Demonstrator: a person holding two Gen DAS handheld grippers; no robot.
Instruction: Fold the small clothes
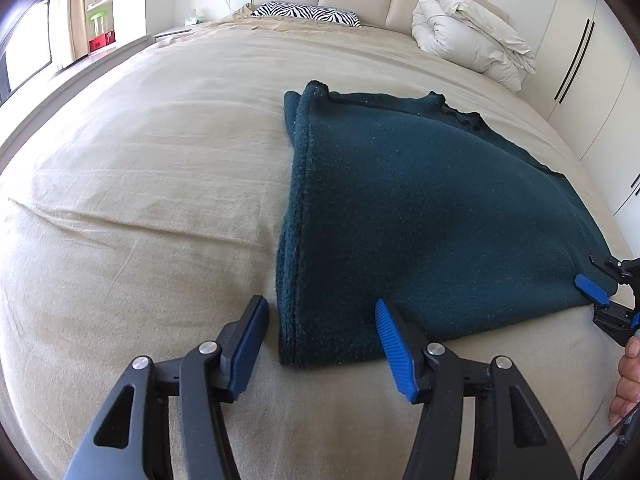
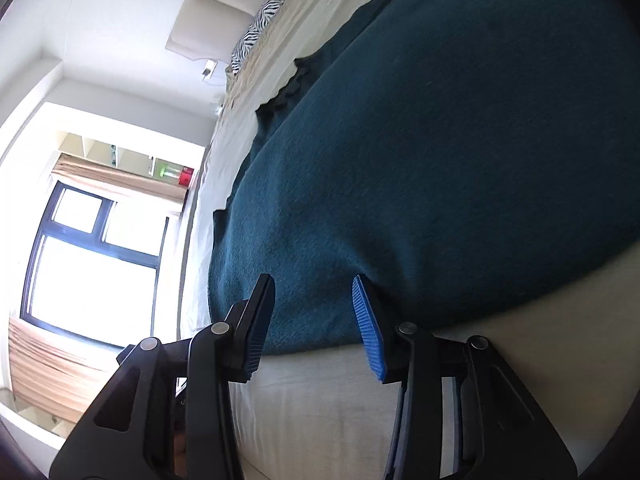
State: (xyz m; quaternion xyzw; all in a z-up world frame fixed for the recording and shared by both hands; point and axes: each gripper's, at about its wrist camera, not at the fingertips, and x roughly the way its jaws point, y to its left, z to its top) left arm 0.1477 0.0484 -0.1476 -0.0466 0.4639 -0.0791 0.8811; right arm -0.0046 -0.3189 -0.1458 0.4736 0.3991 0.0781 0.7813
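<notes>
A dark teal fleece garment [image 1: 400, 200] lies folded lengthwise on the beige bed [image 1: 140, 200], its near edge towards me. My left gripper [image 1: 320, 308] is open and straddles the garment's near left corner: the left finger stands beside the folded edge, the right finger over the fleece. At the near right corner my right gripper [image 1: 596, 296] is rolled on its side. In the right wrist view the garment [image 2: 440, 140] fills the frame, and my right gripper [image 2: 313, 284] stands open with the hem between its fingers, pads not pressing.
A rolled white duvet [image 1: 472, 28] and a zebra-print pillow [image 1: 308, 12] sit by the padded headboard. Wardrobe doors [image 1: 580, 48] line the right side. A person's hand [image 1: 628, 376] shows at the right edge. A window [image 2: 92, 260] lies beyond the bed's far side.
</notes>
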